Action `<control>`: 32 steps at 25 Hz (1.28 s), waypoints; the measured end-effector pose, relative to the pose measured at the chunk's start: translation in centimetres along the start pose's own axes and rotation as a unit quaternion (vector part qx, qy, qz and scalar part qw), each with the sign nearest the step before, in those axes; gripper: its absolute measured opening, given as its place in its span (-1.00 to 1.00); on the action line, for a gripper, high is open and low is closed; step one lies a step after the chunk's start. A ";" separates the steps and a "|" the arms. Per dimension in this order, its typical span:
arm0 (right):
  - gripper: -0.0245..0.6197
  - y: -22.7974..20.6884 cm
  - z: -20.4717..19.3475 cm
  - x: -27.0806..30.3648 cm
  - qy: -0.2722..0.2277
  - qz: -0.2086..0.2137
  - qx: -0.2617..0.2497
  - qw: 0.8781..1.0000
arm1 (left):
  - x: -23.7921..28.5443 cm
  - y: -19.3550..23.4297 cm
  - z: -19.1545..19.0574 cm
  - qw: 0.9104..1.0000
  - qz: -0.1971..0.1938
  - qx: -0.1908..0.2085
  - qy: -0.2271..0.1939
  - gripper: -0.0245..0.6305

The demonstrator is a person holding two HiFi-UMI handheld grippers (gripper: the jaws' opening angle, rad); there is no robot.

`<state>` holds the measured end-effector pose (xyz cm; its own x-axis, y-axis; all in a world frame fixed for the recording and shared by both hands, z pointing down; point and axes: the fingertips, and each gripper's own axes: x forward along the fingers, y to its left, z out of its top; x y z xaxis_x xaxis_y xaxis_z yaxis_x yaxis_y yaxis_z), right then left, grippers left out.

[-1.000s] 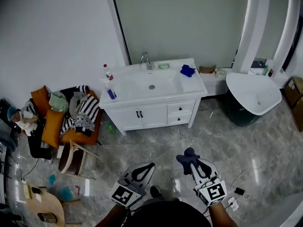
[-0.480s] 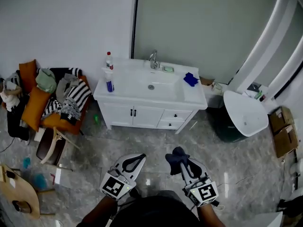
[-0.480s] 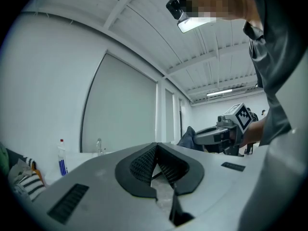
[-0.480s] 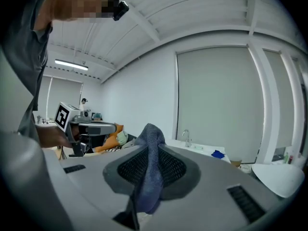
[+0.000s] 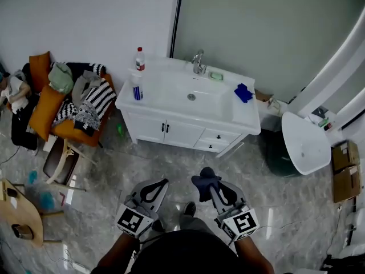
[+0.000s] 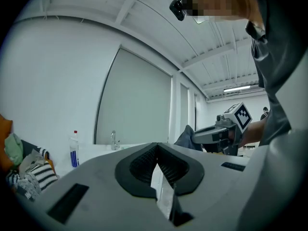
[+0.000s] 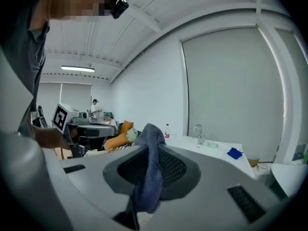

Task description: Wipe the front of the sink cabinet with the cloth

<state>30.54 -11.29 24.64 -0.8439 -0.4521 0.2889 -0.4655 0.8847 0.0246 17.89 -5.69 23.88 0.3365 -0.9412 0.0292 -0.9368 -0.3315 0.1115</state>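
Observation:
The white sink cabinet stands against the far wall, its doors and drawers facing me across the floor. Both grippers are held low in front of me, well short of it. My right gripper is shut on a dark blue-grey cloth, which bunches up over the jaw tips and hangs between them in the right gripper view. My left gripper is to its left with its jaws together and nothing in them. From the left gripper view the cloth and the right gripper show off to the right.
On the countertop are a faucet, two bottles, a soap dish and a blue rag. A chair piled with clothes stands left, a white tub right, and cardboard boxes far right.
The head view has swung, so the cabinet now sits a little right of centre and angled. Both grippers keep their pose, and the cloth stays in the right one.

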 end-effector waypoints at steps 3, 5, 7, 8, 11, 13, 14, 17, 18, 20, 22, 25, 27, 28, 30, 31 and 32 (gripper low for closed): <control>-0.74 -3.1 0.0 1.7 0.002 0.018 0.005 1.000 | 3.1 0.2 -0.2 1.000 0.012 0.009 0.022 -0.92; -0.74 -5.1 -0.3 2.6 -0.008 0.036 0.014 0.999 | 5.5 0.0 -0.2 0.999 0.015 0.019 0.033 -0.92; -0.74 -7.3 -0.4 3.5 -0.011 0.053 0.015 0.998 | 7.6 -0.2 0.4 0.999 0.021 0.024 0.038 -0.91; -0.74 -8.5 -0.5 3.9 -0.010 0.059 0.015 0.998 | 8.7 -0.2 0.7 0.999 0.027 0.023 0.040 -0.91; -0.74 -11.3 -1.1 5.6 -0.004 0.072 0.021 0.997 | 11.0 0.2 1.1 0.998 0.041 0.002 0.046 -0.92; -0.74 -11.9 -1.8 6.9 0.004 0.089 0.025 0.996 | 11.6 0.6 1.0 0.997 0.054 -0.014 0.045 -0.92; -0.74 -11.9 -2.2 7.6 0.011 0.099 0.026 0.995 | 11.7 0.9 0.9 0.997 0.063 -0.018 0.047 -0.92; -0.74 -11.9 -3.0 9.6 0.022 0.122 0.029 0.992 | 11.3 2.2 0.1 0.994 0.091 -0.020 0.056 -0.91; -0.74 -11.9 -3.1 10.5 0.022 0.125 0.029 0.991 | 11.2 2.9 -0.1 0.993 0.098 -0.020 0.059 -0.92; -0.74 -12.0 -3.5 12.3 0.029 0.127 0.023 0.991 | 11.0 4.6 -0.6 0.992 0.109 -0.025 0.063 -0.92; -0.74 -12.1 -4.0 14.2 0.042 0.124 0.013 0.991 | 10.8 6.3 -1.2 0.991 0.114 -0.037 0.061 -0.92; -0.74 -12.5 -4.2 16.7 0.054 0.102 0.009 0.993 | 11.1 8.5 -2.2 0.992 0.103 -0.052 0.053 -0.92; -0.74 -12.7 -4.1 18.3 0.058 0.085 0.012 0.995 | 11.5 10.4 -2.4 0.993 0.093 -0.048 0.047 -0.91; -0.74 -12.7 -3.9 19.1 0.060 0.077 0.011 0.995 | 11.7 11.5 -2.3 0.994 0.089 -0.042 0.044 -0.91; -0.74 -12.6 -3.9 20.7 0.066 0.064 0.006 0.996 | 11.9 13.7 -2.0 0.996 0.083 -0.026 0.037 -0.91; -0.74 -12.5 -4.0 21.5 0.071 0.060 0.003 0.996 | 12.0 14.7 -1.9 0.996 0.079 -0.023 0.034 -0.91; -0.74 -12.4 -4.2 22.3 0.074 0.056 0.000 0.996 | 12.1 15.6 -2.0 0.996 0.074 -0.024 0.033 -0.91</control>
<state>18.63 -31.89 34.75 -0.8420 -0.3289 0.4277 -0.3705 0.9287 -0.0153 7.49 -22.11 27.93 0.2011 -0.9730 0.1136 -0.9717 -0.1835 0.1488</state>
